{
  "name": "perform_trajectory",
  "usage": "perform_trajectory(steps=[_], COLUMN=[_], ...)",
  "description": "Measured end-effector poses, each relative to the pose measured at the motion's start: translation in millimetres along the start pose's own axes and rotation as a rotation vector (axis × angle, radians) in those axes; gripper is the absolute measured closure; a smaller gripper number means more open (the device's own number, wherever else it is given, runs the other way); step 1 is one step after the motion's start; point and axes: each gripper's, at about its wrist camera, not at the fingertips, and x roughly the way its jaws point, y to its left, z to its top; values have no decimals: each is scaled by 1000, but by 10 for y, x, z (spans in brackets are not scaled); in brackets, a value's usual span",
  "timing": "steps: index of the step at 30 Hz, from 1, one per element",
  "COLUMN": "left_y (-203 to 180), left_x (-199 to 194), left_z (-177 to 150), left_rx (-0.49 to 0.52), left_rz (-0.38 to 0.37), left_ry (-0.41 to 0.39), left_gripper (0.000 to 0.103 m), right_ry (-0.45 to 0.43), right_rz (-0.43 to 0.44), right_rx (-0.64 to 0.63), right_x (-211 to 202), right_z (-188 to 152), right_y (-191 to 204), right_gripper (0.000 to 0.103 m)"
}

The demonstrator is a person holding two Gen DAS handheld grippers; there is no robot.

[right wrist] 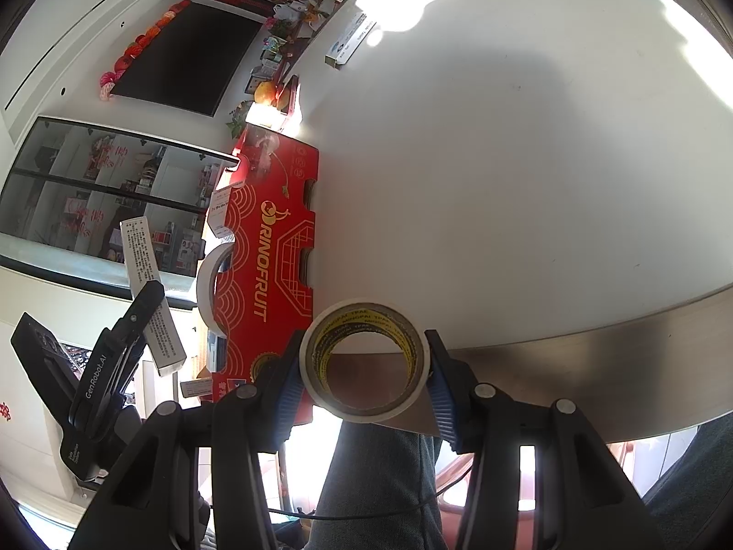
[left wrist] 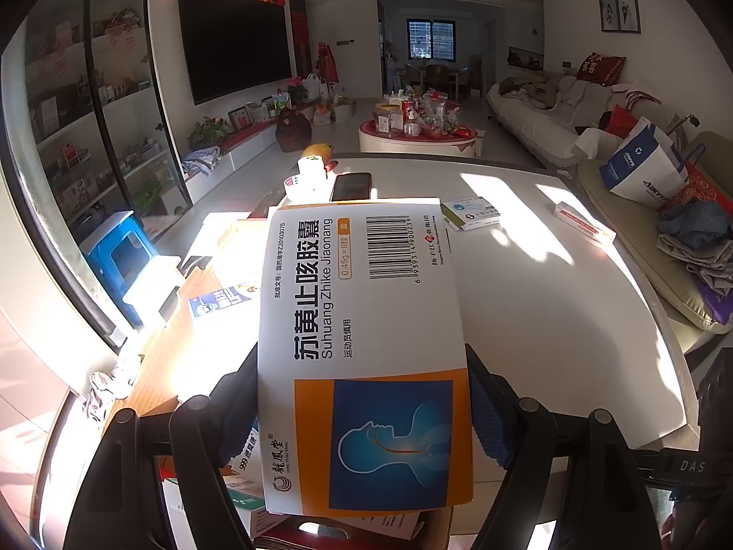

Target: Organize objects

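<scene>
A flat white and orange cardboard medicine box (left wrist: 362,357) is clamped between the pads of the left gripper (left wrist: 364,408), above the white table (left wrist: 549,298). A cream roll of tape (right wrist: 365,360) is squeezed by the right gripper (right wrist: 364,378) at the table's near edge, beside a red cardboard fruit box (right wrist: 270,256).

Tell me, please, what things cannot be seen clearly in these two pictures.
- Left wrist view: the white and orange medicine box in the left gripper hides the table behind it and most of the boxes beneath it.
- Left wrist view: the small white box has print too small to read.
- Right wrist view: the red cardboard fruit box hides its contents; the roll of white tape in the right gripper covers its near corner.
</scene>
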Motion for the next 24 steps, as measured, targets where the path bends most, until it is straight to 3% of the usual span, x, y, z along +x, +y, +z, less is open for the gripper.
perform_trajectory(steps=[14,24], left_y=[73,593], left_x=[2,-18], left_z=[-6,-9], left_rx=[-17,-125], left_rz=[6,90], left_ry=[-4,-19], left_gripper=[20,20], right_ry=[1,9], right_rz=[1,18], right_rx=[4,-12], right_x=[-3,41], right_z=[-7,13], right_y=[3,112], right_gripper=[55,55])
